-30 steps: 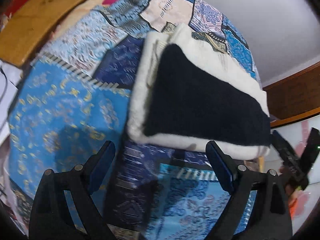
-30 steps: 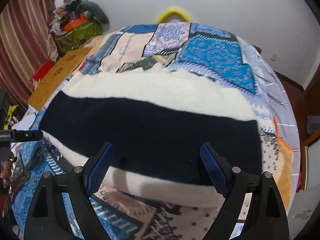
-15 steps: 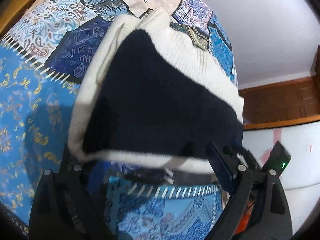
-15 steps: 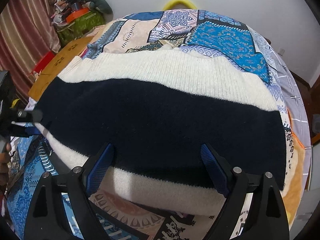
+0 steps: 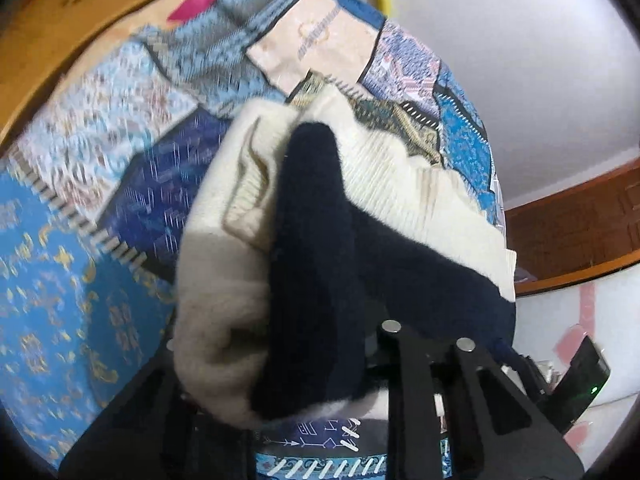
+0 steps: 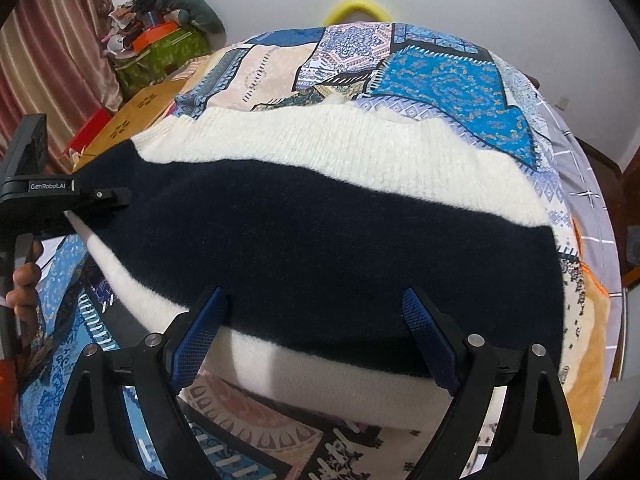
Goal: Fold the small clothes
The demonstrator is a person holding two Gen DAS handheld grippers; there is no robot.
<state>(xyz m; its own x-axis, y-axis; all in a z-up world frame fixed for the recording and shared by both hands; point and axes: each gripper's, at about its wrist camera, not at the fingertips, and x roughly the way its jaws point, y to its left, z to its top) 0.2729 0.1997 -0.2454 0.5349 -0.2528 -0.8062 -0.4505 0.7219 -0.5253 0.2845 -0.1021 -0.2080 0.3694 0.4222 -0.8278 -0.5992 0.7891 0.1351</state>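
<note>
A folded knit sweater (image 6: 320, 232), cream with a broad navy band, lies across the patchwork quilt (image 6: 440, 76). In the left wrist view its end (image 5: 312, 240) is bunched up and lifted between the jaws of my left gripper (image 5: 288, 344), which are closing on it; the cloth hides the left finger. From the right wrist view that left gripper (image 6: 100, 194) pinches the sweater's left end. My right gripper (image 6: 316, 312) is open, its blue pads (image 6: 424, 332) poised over the sweater's near edge with nothing pressed between them.
A person's hand (image 6: 24, 284) holds the left tool at the bed's left side. A yellow ring (image 6: 356, 4) sits behind the bed by the white wall. Clutter (image 6: 160, 36) and a brown board (image 6: 136, 116) lie at the back left. Wooden furniture (image 5: 580, 220) stands right.
My left gripper slid forward onto the sweater's end and its jaws closed in, bunching and lifting the cloth. The right gripper has barely moved and stays open.
</note>
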